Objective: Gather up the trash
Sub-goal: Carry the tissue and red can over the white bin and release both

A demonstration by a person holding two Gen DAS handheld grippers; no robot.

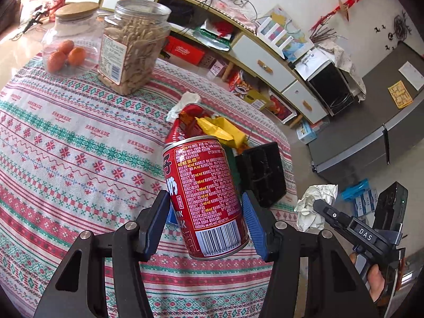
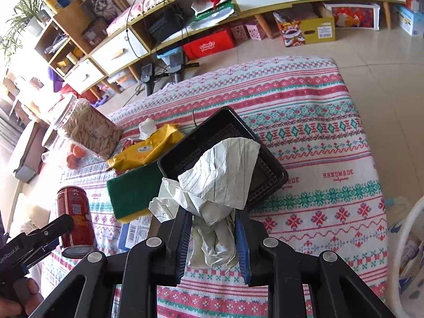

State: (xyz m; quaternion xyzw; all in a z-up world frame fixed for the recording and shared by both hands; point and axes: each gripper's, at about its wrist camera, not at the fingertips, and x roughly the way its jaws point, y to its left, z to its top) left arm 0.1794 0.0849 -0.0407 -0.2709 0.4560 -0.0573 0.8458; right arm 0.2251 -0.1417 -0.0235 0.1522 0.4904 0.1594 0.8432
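Note:
My left gripper (image 1: 208, 213) is shut on a red drink can (image 1: 205, 196) and holds it tilted above the patterned tablecloth (image 1: 66, 145). The can also shows in the right wrist view (image 2: 75, 218), with the left gripper (image 2: 39, 238) around it. My right gripper (image 2: 213, 234) is shut on a crumpled white paper (image 2: 217, 177); that paper shows in the left wrist view (image 1: 314, 206) at the right gripper (image 1: 322, 206). More trash lies on the table: a yellow wrapper (image 2: 147, 149), a red wrapper (image 1: 185, 122), a white tissue (image 1: 184, 103).
A black tray (image 2: 267, 175) lies mid-table, a green and yellow sponge (image 2: 132, 193) beside it. A jar of seeds (image 1: 132, 47) and a jar with oranges (image 1: 67, 45) stand at the far side. A white basket rim (image 2: 402, 225) is at the right.

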